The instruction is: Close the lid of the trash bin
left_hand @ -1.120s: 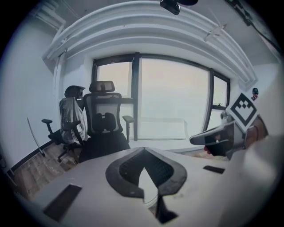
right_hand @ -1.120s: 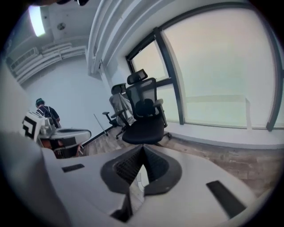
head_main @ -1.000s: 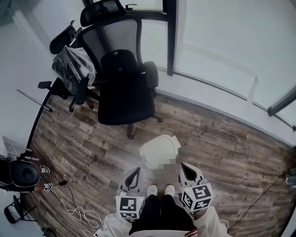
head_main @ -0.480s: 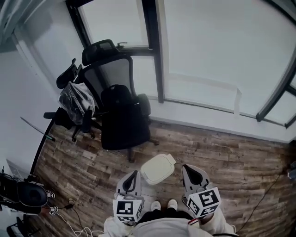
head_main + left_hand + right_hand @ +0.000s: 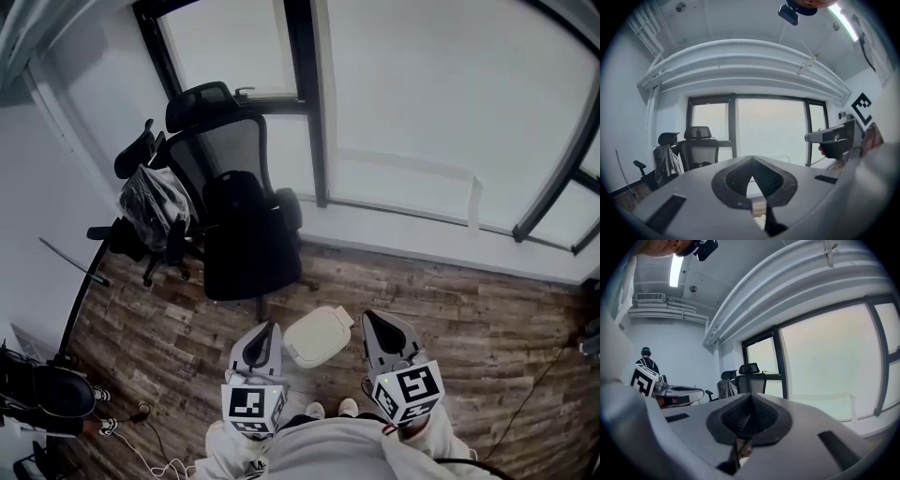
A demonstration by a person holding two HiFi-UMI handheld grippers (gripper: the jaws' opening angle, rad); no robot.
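The left gripper (image 5: 266, 336) has its two jaws pressed together with nothing between them; in the left gripper view (image 5: 752, 176) the dark ribbed pads meet at the tip, with only a thin slit below. The right gripper (image 5: 378, 328) is the same, pads closed on each other and empty, as the right gripper view (image 5: 749, 414) shows. Both are held low in front of the person, tips pointing towards 12 o'clock, each with its marker cube at the near end.

The trash bin (image 5: 319, 337) stands on the wood floor (image 5: 450, 328) between the two grippers, the left gripper at its 9 o'clock and the right at its 3 o'clock, both just beside it and neither touching it. From above, its pale lid (image 5: 323, 330) seems to lie flat over the bin. The person's white shoes (image 5: 308, 410) are at the bin's 6 o'clock.

At the bin's 11 o'clock sits a black office chair (image 5: 248, 230), and further round at 10 o'clock a second chair with a grey bundle (image 5: 155, 204) draped over it. A big window (image 5: 422, 103) fills the wall at 12 o'clock. A cable (image 5: 155, 448) trails on the floor near 8 o'clock. In the right gripper view another person (image 5: 646, 363) stands far off at 9 o'clock
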